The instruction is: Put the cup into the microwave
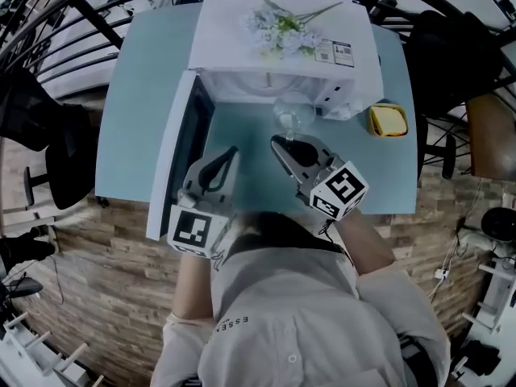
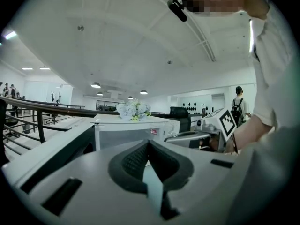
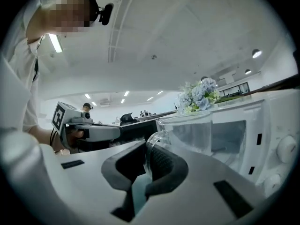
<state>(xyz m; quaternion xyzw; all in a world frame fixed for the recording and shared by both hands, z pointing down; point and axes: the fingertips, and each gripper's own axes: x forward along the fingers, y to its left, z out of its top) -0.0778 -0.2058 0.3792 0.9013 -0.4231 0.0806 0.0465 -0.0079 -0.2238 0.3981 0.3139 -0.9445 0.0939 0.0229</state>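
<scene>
A clear glass cup (image 1: 292, 118) with a handle hangs just in front of the open white microwave (image 1: 274, 55). My right gripper (image 1: 284, 142) is shut on the cup's handle. In the right gripper view the cup (image 3: 193, 132) stands upright beyond the right gripper (image 3: 147, 154), with the microwave's cavity (image 3: 229, 135) behind it. My left gripper (image 1: 231, 155) is shut with nothing in it, low and to the left beside the swung-out door (image 1: 179, 156). In the left gripper view, the left gripper (image 2: 148, 146) faces the microwave (image 2: 126, 131).
Pale artificial flowers (image 1: 280, 27) lie on top of the microwave. A yellow object (image 1: 388, 120) rests on the blue table (image 1: 137, 95) right of the microwave. Railings and dark chairs surround the table. My right gripper (image 2: 220, 122) shows at the right of the left gripper view.
</scene>
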